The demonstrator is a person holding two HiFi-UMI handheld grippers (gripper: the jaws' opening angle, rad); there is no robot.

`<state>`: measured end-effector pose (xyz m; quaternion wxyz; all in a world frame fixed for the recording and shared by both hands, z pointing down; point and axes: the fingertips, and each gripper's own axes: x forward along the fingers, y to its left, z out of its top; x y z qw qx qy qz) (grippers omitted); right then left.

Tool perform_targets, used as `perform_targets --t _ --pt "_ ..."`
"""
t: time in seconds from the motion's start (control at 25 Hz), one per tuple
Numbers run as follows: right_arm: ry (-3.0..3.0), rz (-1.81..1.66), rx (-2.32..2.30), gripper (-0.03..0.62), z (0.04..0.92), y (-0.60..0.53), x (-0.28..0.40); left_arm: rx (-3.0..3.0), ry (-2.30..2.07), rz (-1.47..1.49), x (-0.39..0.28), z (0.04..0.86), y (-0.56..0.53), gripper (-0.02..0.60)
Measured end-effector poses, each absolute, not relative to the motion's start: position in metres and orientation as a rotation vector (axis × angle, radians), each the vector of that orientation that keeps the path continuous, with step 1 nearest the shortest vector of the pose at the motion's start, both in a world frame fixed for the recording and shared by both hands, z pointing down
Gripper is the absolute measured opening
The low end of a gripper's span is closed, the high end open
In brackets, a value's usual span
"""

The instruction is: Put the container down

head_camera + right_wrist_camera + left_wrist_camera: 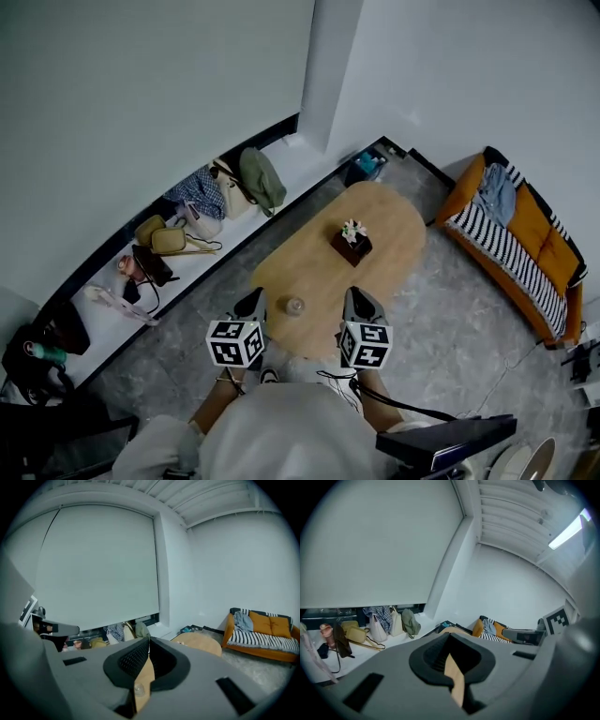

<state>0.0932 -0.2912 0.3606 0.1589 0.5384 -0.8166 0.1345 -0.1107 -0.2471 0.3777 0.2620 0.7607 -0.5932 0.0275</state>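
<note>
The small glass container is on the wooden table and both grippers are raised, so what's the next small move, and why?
Probably just draw both back from the table: the container stands free near its edge, and the left gripper and right gripper are shut with nothing held, so the put-down looks done.

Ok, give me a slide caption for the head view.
Clear container stands on the oval wooden table between the shut, empty left claw and right claw.

Place: a home living room (sparely furnished).
Seating: orange sofa [525, 246] with a striped throw, well right of the right hand-held gripper [359, 298].
Table: low oval wooden table [394, 230], just ahead of it.
Ledge: handbags [169, 240] along a window ledge [291, 165], beyond the left hand-held gripper [251, 302].
</note>
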Motion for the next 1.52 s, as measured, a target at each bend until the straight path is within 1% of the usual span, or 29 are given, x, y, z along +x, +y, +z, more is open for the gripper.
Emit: perform_targets --t 0.32,0.6,0.84,1.52 --pt "-2.339 0.346 1.501 0.026 0.33 -0.293 0.147 2.106 -1.697 0.096 -0.056 0.337 -0.247 0.008" --pt "-2.337 0.352 1.48 0.026 0.327 -0.286 0.175 2.072 -1.755 0.108 -0.035 0.334 -0.236 0.008" --pt "-2.335 0.324 1.491 0.025 0.324 -0.288 0.185 2.07 -1.779 0.115 -0.031 0.329 -0.235 0.008" --pt "-2.294 0.354 1.474 0.023 0.336 -0.286 0.17 2.079 -1.789 0.146 -0.05 0.327 -0.236 0.008"
